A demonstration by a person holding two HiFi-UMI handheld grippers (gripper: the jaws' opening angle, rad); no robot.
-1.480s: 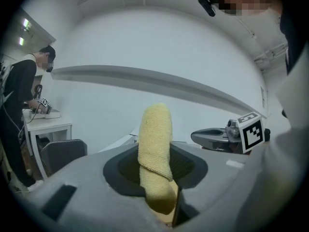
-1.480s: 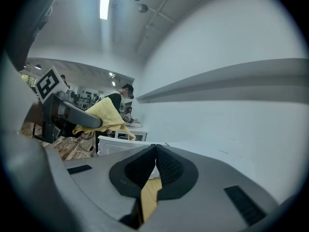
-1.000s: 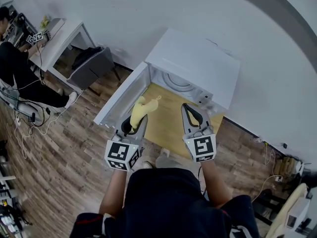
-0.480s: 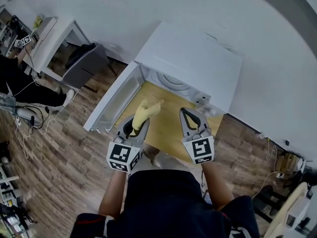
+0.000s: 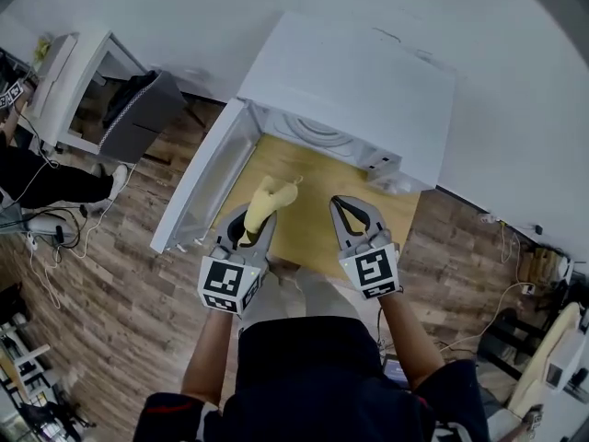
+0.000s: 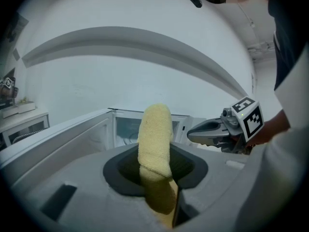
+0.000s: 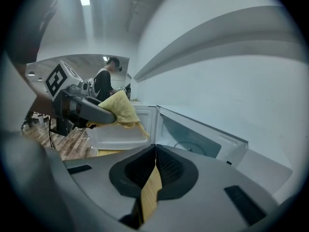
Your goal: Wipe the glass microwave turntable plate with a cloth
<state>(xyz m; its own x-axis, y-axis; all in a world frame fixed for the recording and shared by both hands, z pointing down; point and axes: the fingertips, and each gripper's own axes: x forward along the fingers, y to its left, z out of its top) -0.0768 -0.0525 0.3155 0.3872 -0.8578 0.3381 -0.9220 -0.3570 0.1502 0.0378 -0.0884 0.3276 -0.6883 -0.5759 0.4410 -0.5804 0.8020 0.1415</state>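
Observation:
A white microwave (image 5: 354, 81) stands with its door (image 5: 198, 187) swung open to the left. The glass turntable plate (image 5: 317, 132) lies inside the cavity and shows again in the right gripper view (image 7: 186, 148). My left gripper (image 5: 260, 215) is shut on a yellow cloth (image 5: 267, 201), which sticks up out of the jaws (image 6: 154, 139). It hovers over the wooden table (image 5: 313, 233) in front of the opening. My right gripper (image 5: 342, 203) is beside it to the right, shut, with nothing between its jaws (image 7: 155, 149). Both point toward the cavity from outside it.
A desk (image 5: 78, 63) and a grey chair (image 5: 138, 109) stand at the far left. A seated person (image 5: 37, 178) is there too, with cables (image 5: 46, 233) on the wood floor. The open door bounds the left side of the table.
Both grippers have come down in front of the microwave, the cloth still in the left one. The head view has shifted, so the microwave sits higher in the frame.

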